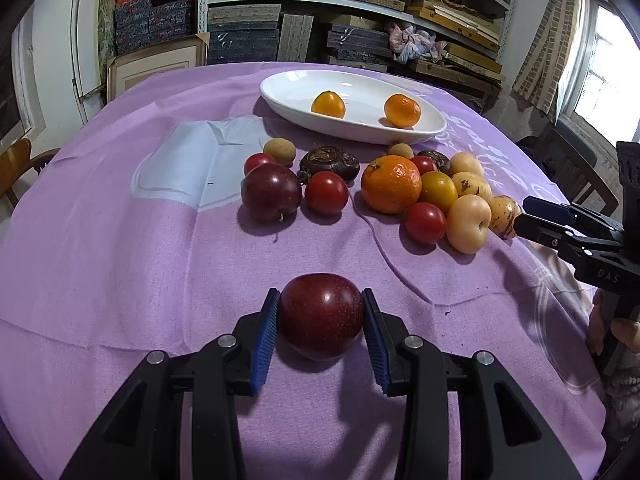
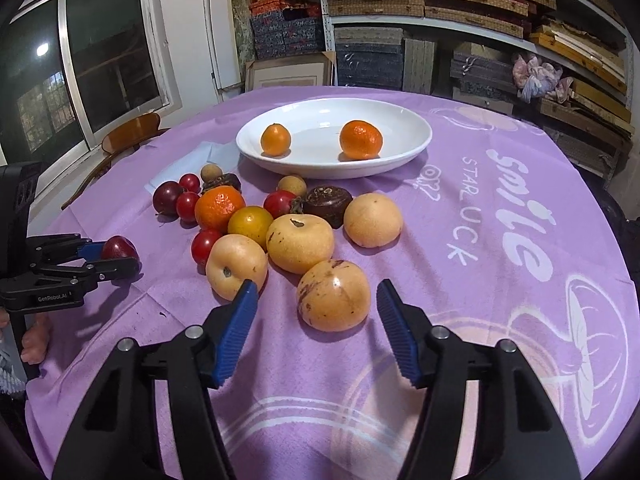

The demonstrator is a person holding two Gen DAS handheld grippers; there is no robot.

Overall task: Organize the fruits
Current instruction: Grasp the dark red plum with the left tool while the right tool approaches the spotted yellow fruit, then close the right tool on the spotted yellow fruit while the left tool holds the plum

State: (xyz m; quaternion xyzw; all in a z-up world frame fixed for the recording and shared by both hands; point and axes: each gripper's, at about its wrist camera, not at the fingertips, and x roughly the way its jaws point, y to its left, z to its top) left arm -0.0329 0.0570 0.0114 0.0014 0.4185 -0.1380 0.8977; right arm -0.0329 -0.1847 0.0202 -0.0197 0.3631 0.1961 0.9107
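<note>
Jaws first, left wrist view: our left gripper [image 1: 321, 312] is clamped on a dark red plum [image 1: 321, 315], both blue pads [image 1: 267, 338] pressed against its sides, plum sitting on the purple tablecloth [image 1: 120, 260]. Using the white dish [image 1: 352, 106] as landmark: it holds two small oranges [image 1: 328, 104], the rest of the fruit lies in a cluster just in front of it, and our held plum is well in front of that cluster. Right gripper [image 1: 520, 220] comes in from the right edge, its tip at the yellow fruit on the cluster's right end.

Right wrist view: our right gripper [image 2: 314, 296] has its jaws spread, a speckled yellow pear-like fruit [image 2: 333, 295] between them, pads not touching it. That fruit is the cluster's nearest piece, well in front of the dish [image 2: 334, 138]. Left gripper [image 2: 120, 258] sits far left of the dish, pinching the plum [image 2: 118, 247].
</note>
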